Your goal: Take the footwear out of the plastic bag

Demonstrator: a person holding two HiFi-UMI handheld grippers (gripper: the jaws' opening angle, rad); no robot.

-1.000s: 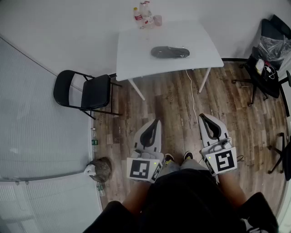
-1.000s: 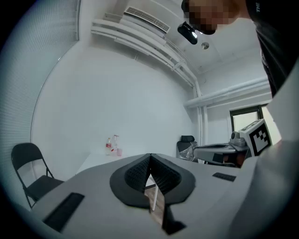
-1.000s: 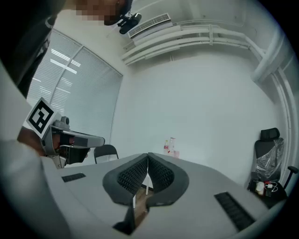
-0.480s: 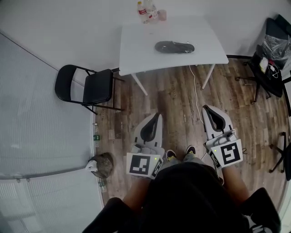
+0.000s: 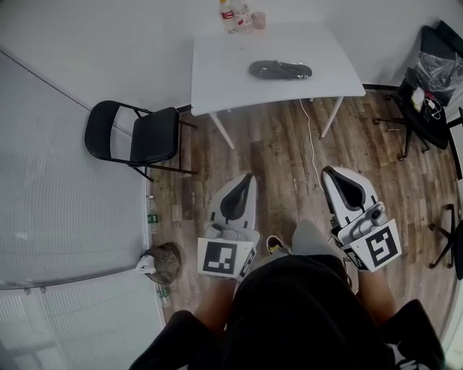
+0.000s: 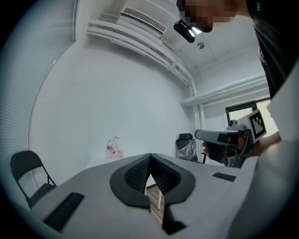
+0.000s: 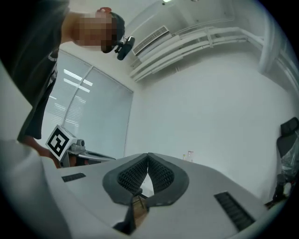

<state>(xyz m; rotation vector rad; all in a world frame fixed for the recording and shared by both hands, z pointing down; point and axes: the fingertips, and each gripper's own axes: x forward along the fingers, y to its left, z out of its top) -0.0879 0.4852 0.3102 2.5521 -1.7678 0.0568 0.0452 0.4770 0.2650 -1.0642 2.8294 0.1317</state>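
There's the footwear [image 5: 281,70], dark and flat inside its plastic bag [image 5: 302,71], lying right of middle on the white table [image 5: 217,79], with bottles [image 5: 233,13] clustered at the table's back edge. A black folding chair [image 5: 137,139] stands off to the table's left. Well short of all that, over the wood floor [image 5: 275,155], the left gripper [image 5: 249,177] and right gripper [image 5: 327,172] point towards the table, both with jaws pressed together and nothing between them
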